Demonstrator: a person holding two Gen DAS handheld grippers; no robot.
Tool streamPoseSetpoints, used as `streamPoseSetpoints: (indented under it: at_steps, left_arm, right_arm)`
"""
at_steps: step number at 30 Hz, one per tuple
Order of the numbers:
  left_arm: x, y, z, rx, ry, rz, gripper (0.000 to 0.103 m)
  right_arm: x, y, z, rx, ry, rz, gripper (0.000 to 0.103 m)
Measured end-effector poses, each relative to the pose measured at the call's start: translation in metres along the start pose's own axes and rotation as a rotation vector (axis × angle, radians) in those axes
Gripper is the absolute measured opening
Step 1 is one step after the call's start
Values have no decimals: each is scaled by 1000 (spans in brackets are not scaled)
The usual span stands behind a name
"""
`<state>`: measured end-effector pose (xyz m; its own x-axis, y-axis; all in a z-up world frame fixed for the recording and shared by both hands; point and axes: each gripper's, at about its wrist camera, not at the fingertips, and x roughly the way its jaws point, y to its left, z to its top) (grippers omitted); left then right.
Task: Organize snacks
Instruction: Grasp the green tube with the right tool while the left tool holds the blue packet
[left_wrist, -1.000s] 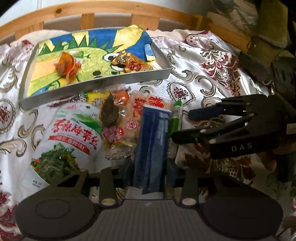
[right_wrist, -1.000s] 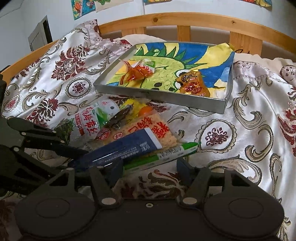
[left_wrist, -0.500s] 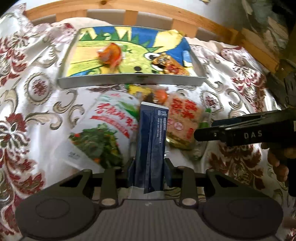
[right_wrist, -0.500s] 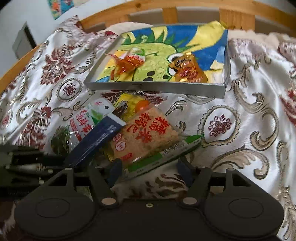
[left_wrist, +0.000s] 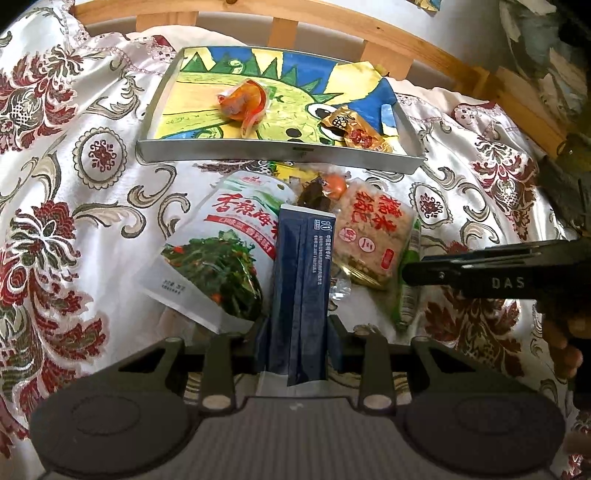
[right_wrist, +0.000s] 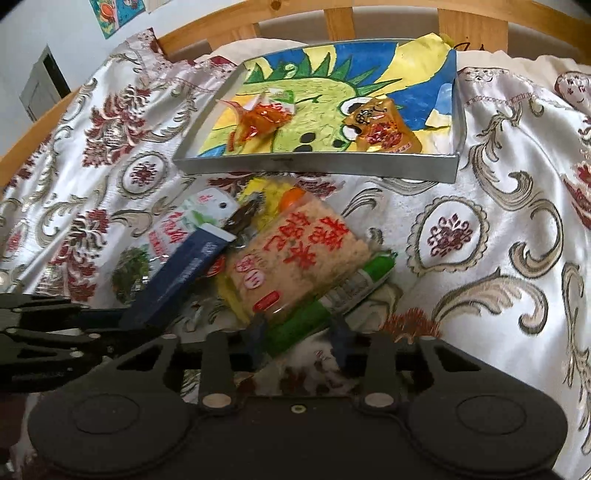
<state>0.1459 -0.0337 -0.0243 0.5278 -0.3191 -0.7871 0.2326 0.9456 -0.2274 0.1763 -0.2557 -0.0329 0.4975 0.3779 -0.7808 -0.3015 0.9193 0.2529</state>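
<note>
the left gripper (left_wrist: 297, 339) has its jaws closed on the lower end of a dark blue packet (left_wrist: 301, 291), held tilted above the snack pile, while the right gripper (right_wrist: 298, 338) has its jaws partly open astride the near end of a green tube (right_wrist: 332, 295), not visibly clamping it. beyond them on the patterned bedspread (left_wrist: 85, 192) lie a seaweed bag (left_wrist: 221, 266) and a rice cracker pack (right_wrist: 295, 254), and farthest is a metal tray (right_wrist: 325, 164) holding an orange wrapper (right_wrist: 258, 116) and a gold packet (right_wrist: 384, 129).

Left gripper (left_wrist: 297, 328) clamps a dark blue packet (left_wrist: 301, 284); right gripper (right_wrist: 299, 332) straddles a green stick (right_wrist: 332, 295), fingers parted.
</note>
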Motion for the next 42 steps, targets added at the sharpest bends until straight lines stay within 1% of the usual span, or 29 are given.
streamPoseSetpoints:
  at_steps: [1,2,4,6,9,11,12,15,18,21,25,29,31,33,34,37,40,42]
  left_arm:
    - [-1,-1,-1,0,0,-1,36]
    - [-1,-1,-1,0,-1,-1,36]
    - [-2,-1,-1,0,-1,1,36]
    - [-2,0,-1,-9,1,5,36]
    - [-2,2,1,-21,0,10,36]
    - [-2,4,1,-26,-5,14,36]
    - [-3,4,2,-32,-8,16,36]
    - [-4,5,4,-47,-14,18,36]
    - [-7,5,5,-51,-18,19,36]
    - [-10,5,5,-49,-24,16,36]
    - [-11,7,5,-60,-22,15,36]
    - [-13,7,5,-59,-25,11,36]
    - [-14,6,4,-57,-25,7,36]
    - [-15,5,3,-55,-23,2,36]
    - [-15,5,2,-53,-20,-1,36]
    - [-14,4,0,-47,-11,-3,36]
    - [-12,4,0,-53,-6,-2,36]
    - [-12,4,0,-64,-5,-3,36]
  right_arm:
    - [-2,1,-2,-2,6,12,22]
    - [-3,3,-4,-5,13,25,18]
    - [-4,6,-7,3,31,44,18]
    - [-3,5,-5,44,36,41,22]
    - [3,-5,0,170,68,48,27]
    - [8,-6,4,226,88,40,32]
    - [10,-5,6,236,94,30,37]
    - [21,3,10,240,112,-11,44]
    - [29,10,9,242,107,-54,44]
    - [27,13,5,232,82,-71,42]
    - [17,12,-1,247,56,-58,37]
    - [3,10,-5,278,75,-6,35]
    - [-4,12,-9,268,101,21,34]
    - [-11,16,-14,227,136,43,32]
    - [-14,19,-17,194,150,46,32]
    - [-23,35,-25,38,185,37,32]
    - [-24,52,-31,-85,167,-11,34]
    - [-21,56,-32,-94,150,-31,40]
